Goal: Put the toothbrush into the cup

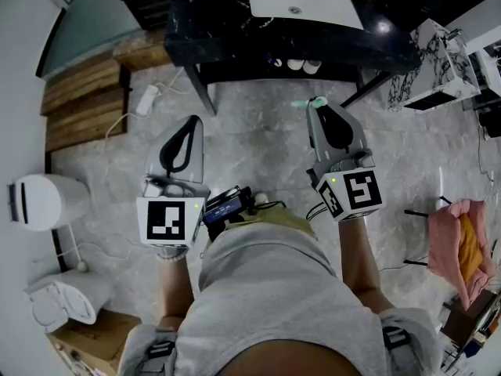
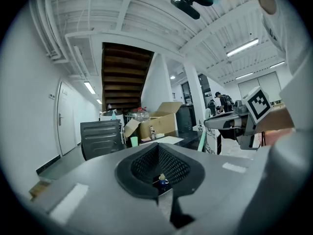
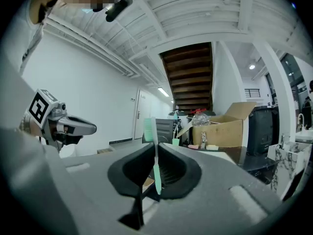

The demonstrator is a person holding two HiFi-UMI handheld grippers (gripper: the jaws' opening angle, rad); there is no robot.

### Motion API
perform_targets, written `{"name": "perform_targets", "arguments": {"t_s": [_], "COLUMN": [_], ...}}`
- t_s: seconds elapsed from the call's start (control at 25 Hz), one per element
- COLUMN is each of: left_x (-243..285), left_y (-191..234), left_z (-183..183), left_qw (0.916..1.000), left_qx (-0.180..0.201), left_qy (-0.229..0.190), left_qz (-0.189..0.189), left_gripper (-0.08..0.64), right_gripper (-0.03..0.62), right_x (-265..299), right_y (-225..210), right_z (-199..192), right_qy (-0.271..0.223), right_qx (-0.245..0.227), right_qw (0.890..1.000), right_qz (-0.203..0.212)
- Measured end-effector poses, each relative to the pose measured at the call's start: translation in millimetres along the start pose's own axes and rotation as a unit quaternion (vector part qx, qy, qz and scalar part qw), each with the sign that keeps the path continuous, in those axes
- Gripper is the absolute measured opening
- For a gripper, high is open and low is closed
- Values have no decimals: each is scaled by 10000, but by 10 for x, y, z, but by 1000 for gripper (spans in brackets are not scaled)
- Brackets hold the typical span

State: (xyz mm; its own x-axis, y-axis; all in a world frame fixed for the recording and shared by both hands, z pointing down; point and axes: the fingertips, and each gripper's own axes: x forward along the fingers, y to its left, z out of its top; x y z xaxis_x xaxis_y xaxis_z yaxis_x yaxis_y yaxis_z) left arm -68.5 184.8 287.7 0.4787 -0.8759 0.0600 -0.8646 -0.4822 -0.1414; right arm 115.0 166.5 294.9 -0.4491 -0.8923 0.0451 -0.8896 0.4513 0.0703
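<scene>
Down at the far left of the floor stood a white rounded container (image 1: 43, 202), with wooden boards (image 1: 82, 104) and a white power strip (image 1: 146, 99) farther off. Right of these the left gripper (image 1: 194, 124) was held low over the grey floor, pointing away, its jaws pressed together at the tips with nothing between them. Beyond both grippers ran a black table (image 1: 223, 41), its far side cut off by the frame edge. The right gripper (image 1: 316, 104) was level with the left one and well apart from it, jaws clamped on the green toothbrush (image 3: 157, 177), whose bristle end stuck out past the tips. The small green cup (image 3: 175, 142) stood far ahead near a cardboard box (image 3: 222, 126), too small to tell more. A pink cloth (image 1: 458, 245) lay at the far right. Both forearms reached forward from the person's torso
</scene>
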Motion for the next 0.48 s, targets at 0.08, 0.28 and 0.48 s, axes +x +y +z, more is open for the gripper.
{"name": "perform_targets", "arguments": {"t_s": [0.08,0.28,0.48], "left_x": [3,27,42], "left_y": [-2,-39,-77], "left_z": [-2,9,15], "left_qw": [10000,10000,10000], "left_qx": [-29,-22,-31], "left_qy": [-3,-22,9], "left_qz": [14,8,22], "left_gripper": [9,9,9], "right_gripper": [21,23,23], "right_x": [-5,-46,-72], "right_y": [-6,-107,-175], "right_z": [-5,3,-5], "right_qy": [-2,-146,-104], "right_qx": [-1,315,336], "right_qw": [10000,9993,9992], "right_qz": [-5,-126,-172]}}
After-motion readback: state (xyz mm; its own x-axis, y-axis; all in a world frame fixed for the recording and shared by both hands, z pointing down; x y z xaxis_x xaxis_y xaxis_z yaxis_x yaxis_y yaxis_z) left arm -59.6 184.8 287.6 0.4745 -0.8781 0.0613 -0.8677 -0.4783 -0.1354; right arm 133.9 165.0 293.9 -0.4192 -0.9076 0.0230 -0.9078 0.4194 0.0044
